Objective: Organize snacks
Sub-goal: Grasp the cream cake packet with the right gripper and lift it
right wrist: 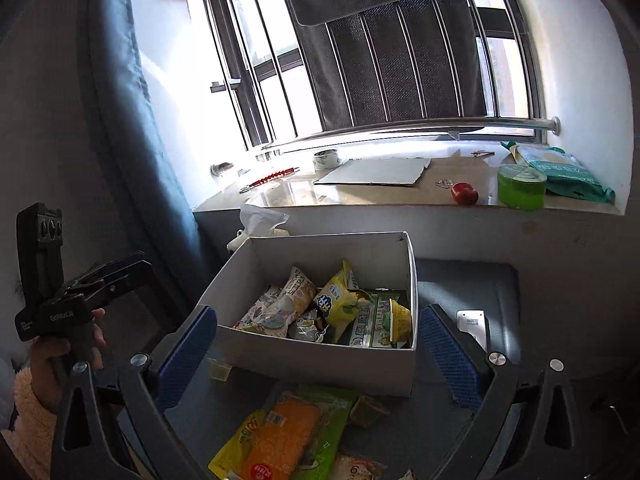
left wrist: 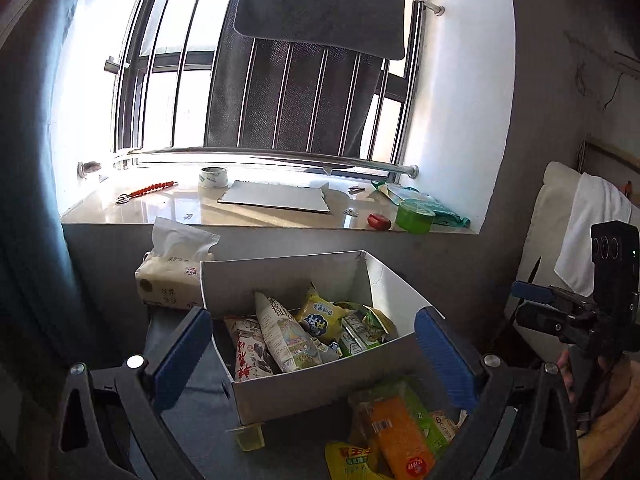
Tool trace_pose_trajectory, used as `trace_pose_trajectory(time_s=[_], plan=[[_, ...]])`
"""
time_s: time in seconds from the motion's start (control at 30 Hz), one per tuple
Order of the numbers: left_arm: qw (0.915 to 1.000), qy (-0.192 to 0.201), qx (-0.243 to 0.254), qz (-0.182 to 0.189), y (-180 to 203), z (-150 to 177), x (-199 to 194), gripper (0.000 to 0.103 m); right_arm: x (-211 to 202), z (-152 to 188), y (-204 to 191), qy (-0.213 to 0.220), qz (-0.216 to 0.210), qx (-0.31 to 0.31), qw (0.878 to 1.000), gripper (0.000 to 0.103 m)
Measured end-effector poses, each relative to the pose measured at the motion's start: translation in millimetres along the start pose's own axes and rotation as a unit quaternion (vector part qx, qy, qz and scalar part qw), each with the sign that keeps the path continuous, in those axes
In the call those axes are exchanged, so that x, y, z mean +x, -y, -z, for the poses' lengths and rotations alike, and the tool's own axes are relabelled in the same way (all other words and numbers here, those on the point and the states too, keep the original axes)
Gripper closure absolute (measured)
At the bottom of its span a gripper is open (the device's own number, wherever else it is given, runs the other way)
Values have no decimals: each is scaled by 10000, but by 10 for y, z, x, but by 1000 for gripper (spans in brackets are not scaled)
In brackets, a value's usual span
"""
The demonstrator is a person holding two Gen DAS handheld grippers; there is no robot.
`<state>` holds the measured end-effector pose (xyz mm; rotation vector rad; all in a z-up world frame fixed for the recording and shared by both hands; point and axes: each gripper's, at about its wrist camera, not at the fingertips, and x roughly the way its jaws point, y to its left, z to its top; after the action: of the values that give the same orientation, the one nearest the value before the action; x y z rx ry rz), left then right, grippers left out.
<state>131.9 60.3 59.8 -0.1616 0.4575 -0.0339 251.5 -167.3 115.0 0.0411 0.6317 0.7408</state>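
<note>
A: Where do we see the snacks?

B: Lots of them sit inside the white box [left wrist: 320,388]. We see a long white packet [left wrist: 286,338] leaning in there, and a yellow packet [left wrist: 320,314] next to it. On the right side of the box lies a green packet [right wrist: 378,320].

A: And the ones that are not in the box?

B: We see an orange and green packet [left wrist: 400,424] on the gray tabletop [left wrist: 200,416], just in front of the box. A yellow pouch [right wrist: 236,446] lies right beside it. A little jelly cup [left wrist: 249,437] sits by the box's near corner.

A: How do our jaws stand?

B: On the left gripper [left wrist: 316,354] the jaws are wide apart and hold nothing. The box shows between them, and the orange and green packet lies low, near the right jaw. On the right gripper [right wrist: 316,350] the jaws are wide apart too, with nothing in them. The box sits between them, and the loose packets lie below, closer to us.

A: What else do we see?

B: A tissue pack [left wrist: 172,270] stands behind the box. On the windowsill [left wrist: 256,216] we see a red apple [right wrist: 464,193] beside a green tub [right wrist: 521,187].
</note>
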Motion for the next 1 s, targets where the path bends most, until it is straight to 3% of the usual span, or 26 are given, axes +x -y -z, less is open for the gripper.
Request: trace_pose_trajectory(time_s=[0.2, 0.33, 0.5, 0.63, 0.8, 1.0], plan=[[9995, -63, 296, -15, 224, 401, -303, 0, -401, 468, 21, 128, 69, 126, 9998, 0], [9996, -201, 87, 151, 275, 766, -413, 0, -541, 891, 96, 137, 306, 279, 9990, 0], [9974, -536, -348, 346, 254, 1218, -382, 0, -511, 1489, 198, -247, 647, 486, 9964, 0], [9955, -765, -471, 312, 248, 1374, -310, 0, -393, 1831, 314, -731, 580, 867, 9919, 0], [9949, -802, -433, 434, 306, 1394, -277, 0, -184, 1887, 445, -968, 457, 941, 9898, 0], [9938, -949, -233, 529, 409, 1420, -211, 0, 180, 1734, 577, -1327, 463, 272, 9897, 0]])
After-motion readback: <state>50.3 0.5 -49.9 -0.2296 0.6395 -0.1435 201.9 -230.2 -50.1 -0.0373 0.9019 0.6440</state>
